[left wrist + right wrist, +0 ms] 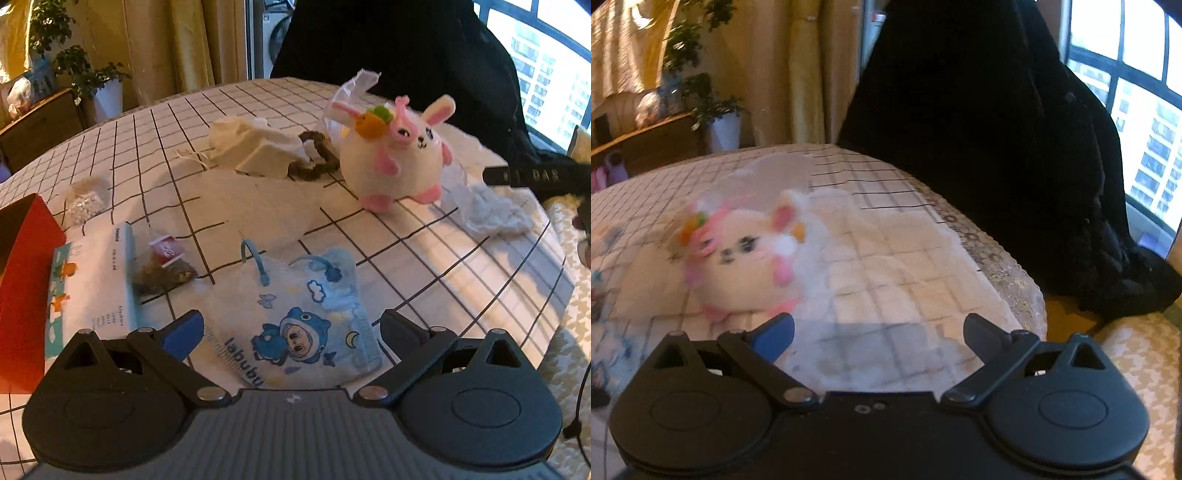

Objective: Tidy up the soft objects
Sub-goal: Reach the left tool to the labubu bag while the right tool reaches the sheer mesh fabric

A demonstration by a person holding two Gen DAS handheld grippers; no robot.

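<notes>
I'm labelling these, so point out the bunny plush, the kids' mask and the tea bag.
Bunny plush (397, 168): left wrist view, round white belly.
Mask (295, 325): left wrist view, blue cartoon print.
Tea bag (162, 271): left wrist view, mesh pouch.

One plush bunny (397, 162), one child's face mask (295, 325), one tea bag (164, 266) — one red box (22, 295), one scrunchie (314, 155).

A round white bunny plush (397, 157) sits upright on the checked desk (155, 147), pink ears up, pink feet forward, an orange carrot with a green top pinned by one ear; it's blurred in the right wrist view (746, 258). Nearer the camera lies a flat children's face mask (295, 325), white with a blue cartoon character, clouds and a moon, its blue ear loops arching up. A crumpled white fluffy cloth (487, 210) lies just right of the bunny, and a brown scrunchie (317, 157) lies at its left.
</notes>
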